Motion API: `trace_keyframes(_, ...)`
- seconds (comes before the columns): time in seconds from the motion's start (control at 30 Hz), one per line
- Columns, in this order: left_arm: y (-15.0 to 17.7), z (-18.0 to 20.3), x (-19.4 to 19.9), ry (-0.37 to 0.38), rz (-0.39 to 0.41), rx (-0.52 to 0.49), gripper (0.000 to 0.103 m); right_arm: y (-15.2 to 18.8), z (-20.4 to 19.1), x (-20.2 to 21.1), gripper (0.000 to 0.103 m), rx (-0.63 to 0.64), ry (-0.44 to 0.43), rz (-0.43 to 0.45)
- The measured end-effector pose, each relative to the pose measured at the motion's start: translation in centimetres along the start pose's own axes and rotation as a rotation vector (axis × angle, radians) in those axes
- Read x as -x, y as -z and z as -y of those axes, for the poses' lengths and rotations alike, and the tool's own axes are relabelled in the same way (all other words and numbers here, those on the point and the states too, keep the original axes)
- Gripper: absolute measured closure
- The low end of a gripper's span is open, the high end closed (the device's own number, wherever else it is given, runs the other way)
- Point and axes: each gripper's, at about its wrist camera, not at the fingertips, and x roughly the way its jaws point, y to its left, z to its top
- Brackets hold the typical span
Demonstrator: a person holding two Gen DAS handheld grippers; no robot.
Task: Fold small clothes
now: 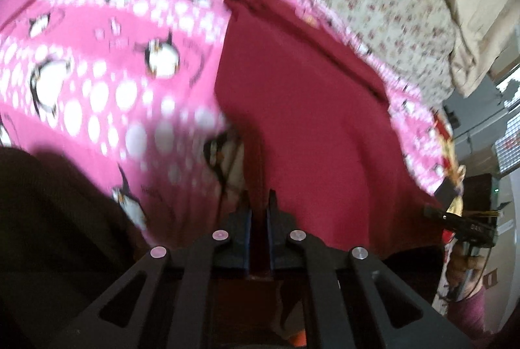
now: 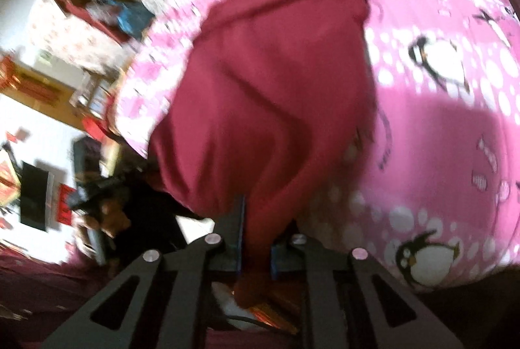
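A dark red garment (image 1: 302, 108) lies spread on a pink penguin-print blanket (image 1: 97, 62). My left gripper (image 1: 259, 202) is shut on the garment's near edge, a strip of red cloth pinched between its pads. In the right wrist view the same red garment (image 2: 269, 82) stretches away from me, lifted and draped. My right gripper (image 2: 256, 219) is shut on a bunched fold of it, the cloth squeezed between the blue-edged fingers (image 2: 240, 225). The other gripper (image 1: 468, 227), held by a hand, shows at the right edge of the left wrist view. Both views are blurred.
Beyond the pink blanket (image 2: 438, 127) lies a floral cream bedspread (image 1: 406, 7) with a beige pillow (image 1: 471, 10) at the far right. The bed's edge drops to a cluttered floor (image 2: 48, 88) on the left of the right wrist view. A dark sleeve (image 1: 48, 219) fills the lower left.
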Motion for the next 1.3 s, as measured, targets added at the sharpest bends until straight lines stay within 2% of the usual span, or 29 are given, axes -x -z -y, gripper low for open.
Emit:
trace_keyframes(0.03,-0.5,0.2,0.6,0.006,0.027,-0.003,0.103,-0.5,0.2,0.6,0.092,-0.024,-0.033,0.046)
trace_keyframes(0.13,-2.4,0.6,2.2,0.032,0.099,-0.004,0.103,-1.7,0.6,1.3,0.092,-0.064,-0.077,0.111)
trace_keyframes(0.33,-7.3,1.3,2.5,0.041,0.186,0.001,0.103,-5.6,-0.8,2.4,0.092,-0.032,-0.071,0.210)
trace_keyframes(0.63,-15.3,2.7,0.8,-0.006,0.294,-0.013,0.103,-14.1,-0.2,2.8,0.092,-0.038,-0.006,0.305)
trace_keyframes(0.93,-22.8,3.2,-5.7,-0.075,0.296,-0.007,0.103,-21.7,3.6,0.0,0.092,-0.111,0.039,0.326)
trace_keyframes(1.03,-24.9,2.6,-8.2,-0.089,0.272,0.015,0.103,-24.0,5.1,-1.4,0.092,-0.122,0.087,0.321)
trace_keyframes(1.17,-27.0,1.9,-10.9,-0.105,0.245,0.031,0.103,-26.5,7.4,-3.5,0.092,-0.155,0.125,0.307)
trace_keyframes(1.3,-28.4,1.8,-13.6,-0.126,0.209,0.001,0.103,-28.0,9.4,-5.0,0.092,-0.193,0.148,0.308)
